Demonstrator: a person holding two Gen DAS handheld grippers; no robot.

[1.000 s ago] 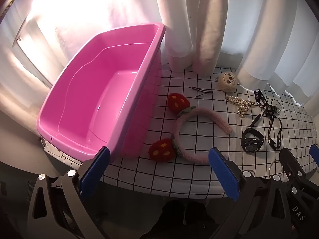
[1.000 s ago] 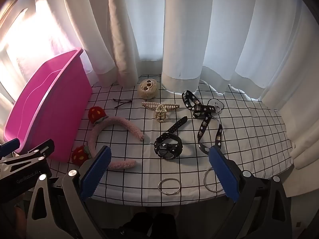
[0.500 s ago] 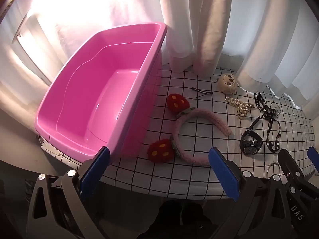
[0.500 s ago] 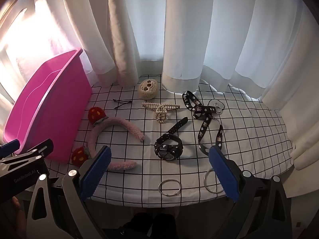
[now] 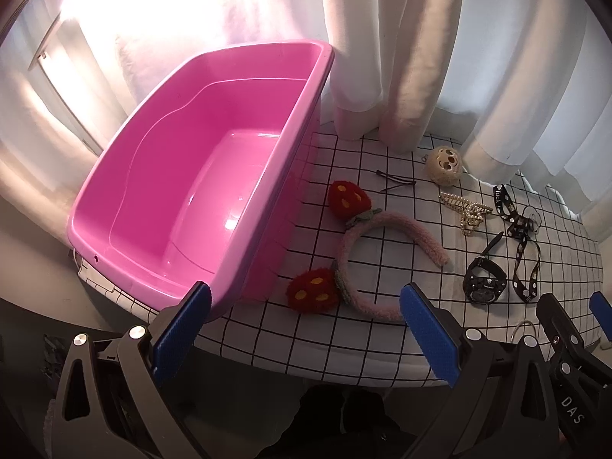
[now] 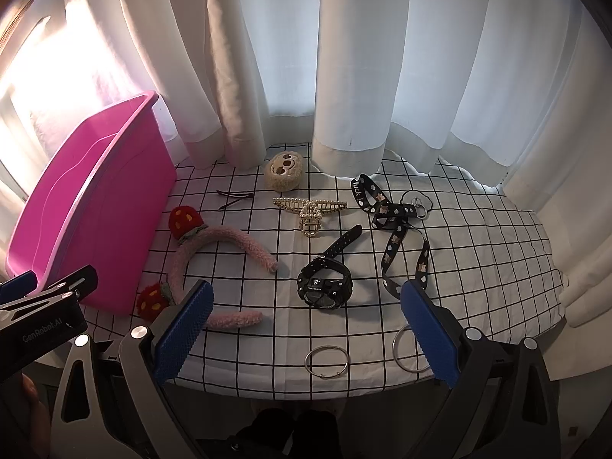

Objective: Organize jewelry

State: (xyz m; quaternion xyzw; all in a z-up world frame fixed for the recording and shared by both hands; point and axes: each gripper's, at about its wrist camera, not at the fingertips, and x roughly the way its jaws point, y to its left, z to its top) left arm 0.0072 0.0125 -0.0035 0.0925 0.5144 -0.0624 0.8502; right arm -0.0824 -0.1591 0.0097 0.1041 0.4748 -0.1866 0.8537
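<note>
Opening step, by the look of it: nothing picked yet, empty glossy pink plastic tub (image 5: 199, 176) waiting at 9 o'clock on the desk (image 6: 478, 267) under its white black-grid cloth. Both tools poised at the 6 o'clock edge, nothing between the pads. Left hand-held gripper (image 5: 302, 344) spread wide, aimed past the tub's near corner; right hand-held gripper (image 6: 306, 340) spread wide too.

Scattered across the cloth: fuzzy pink headband with red strawberry pompoms (image 6: 225, 244) just beside the tub, black digital wristwatch (image 6: 325, 287) at centre, pearl-studded gold claw clip (image 6: 310, 210) at 12 o'clock of the watch, black printed ribbon lanyard (image 6: 394, 229) toward 2 o'clock, two thin silver bangles (image 6: 327, 361) nearest, right at 6 o'clock.

Next move probably: reach forward and down onto one piece, close, carry toward 9 o'clock into the tub. Bangle directly ahead of the right pads, headband end close ahead of the left. Thin flat metal ring likely awkward to pinch off cloth.
</note>
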